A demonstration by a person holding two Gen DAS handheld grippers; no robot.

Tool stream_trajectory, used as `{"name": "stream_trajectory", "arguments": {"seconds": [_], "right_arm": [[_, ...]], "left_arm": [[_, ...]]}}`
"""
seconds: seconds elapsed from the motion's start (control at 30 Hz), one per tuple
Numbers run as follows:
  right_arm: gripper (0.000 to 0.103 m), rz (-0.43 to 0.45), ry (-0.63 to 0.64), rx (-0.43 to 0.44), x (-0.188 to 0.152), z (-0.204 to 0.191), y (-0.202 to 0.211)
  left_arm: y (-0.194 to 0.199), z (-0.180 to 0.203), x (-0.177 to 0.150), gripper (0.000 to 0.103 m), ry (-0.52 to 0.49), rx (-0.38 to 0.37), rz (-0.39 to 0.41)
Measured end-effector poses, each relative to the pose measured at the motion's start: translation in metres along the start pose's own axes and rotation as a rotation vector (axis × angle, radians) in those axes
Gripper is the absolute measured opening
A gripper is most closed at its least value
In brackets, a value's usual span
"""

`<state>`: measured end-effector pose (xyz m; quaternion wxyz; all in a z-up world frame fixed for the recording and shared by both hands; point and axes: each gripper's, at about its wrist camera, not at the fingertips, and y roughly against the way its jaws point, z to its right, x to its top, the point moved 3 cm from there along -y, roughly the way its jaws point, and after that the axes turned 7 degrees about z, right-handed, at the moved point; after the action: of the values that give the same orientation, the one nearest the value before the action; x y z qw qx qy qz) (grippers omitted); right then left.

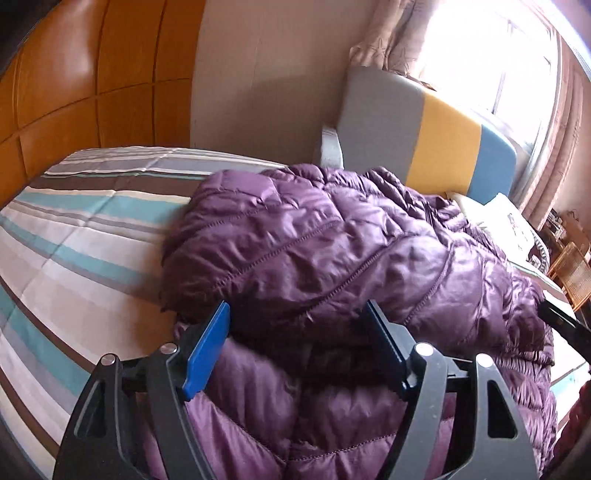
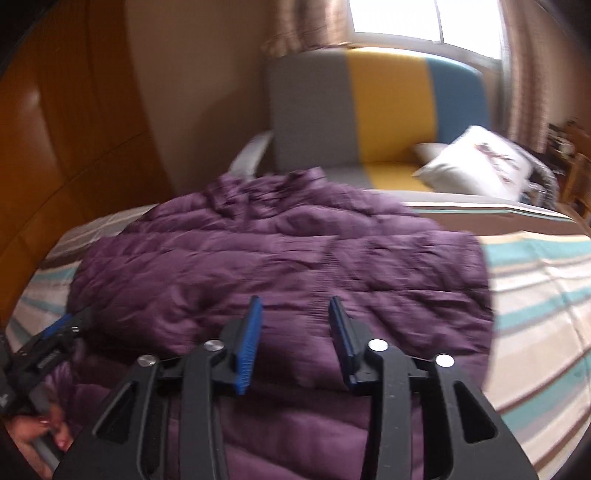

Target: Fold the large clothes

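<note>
One coat: a big puffy purple coat [image 1: 332, 258] fills the middle of both views and lies on the striped bed cover [image 1: 74, 240].
Coat shape: a thick part is folded over on top, and its near edge hangs in the lower middle of the left view, with more coat under it.
Left gripper: the left gripper [image 1: 295, 325] sits at the bottom of the left view with its blue fingers [image 1: 207, 354] spread wide on either side of the folded edge; they do not pinch it.
Right gripper: the right gripper [image 2: 295, 317] sits at the bottom of the right view with its fingers apart above the coat and nothing between them.
Step in hand: I think the fold is just laid down, or is about to be picked up again.
How to do it well: grab the thick edge deep, not just the slippery skin, or it may slide out.
More care: lift both sides the same and lay the edge flat, then press out the air so the puffy part does not spring back.
Around it: a gray, yellow and blue chair [image 2: 388, 110] stands in the upper middle, with a white pillow [image 2: 476, 162] on it at the right.
Far off: a brown wooden wall [image 1: 92, 74] is at the upper left, and a bright window [image 2: 395, 18] is at the top.
</note>
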<state>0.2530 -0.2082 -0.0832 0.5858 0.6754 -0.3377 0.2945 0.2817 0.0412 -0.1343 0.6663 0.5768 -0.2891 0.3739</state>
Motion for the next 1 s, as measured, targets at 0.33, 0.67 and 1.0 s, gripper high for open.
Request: {"name": "stream_trajectory", "arguments": {"seconds": [0.33, 0.67, 1.0], "right_arm": [[0.019, -0.107, 0.102, -0.098, -0.005, 0.001, -0.069], [0.019, -0.071, 0.096, -0.105, -0.014, 0.010, -0.067], [0.019, -0.068, 0.114, -0.110, -0.016, 0.008, -0.067]], "left_arm": [[-0.005, -0.018, -0.011, 0.079, 0.100, -0.008, -0.034], [-0.019, -0.003, 0.030, 0.077, 0.073, 0.027, -0.014], [-0.073, -0.005, 0.027, 0.066, -0.032, 0.091, -0.113]]}}
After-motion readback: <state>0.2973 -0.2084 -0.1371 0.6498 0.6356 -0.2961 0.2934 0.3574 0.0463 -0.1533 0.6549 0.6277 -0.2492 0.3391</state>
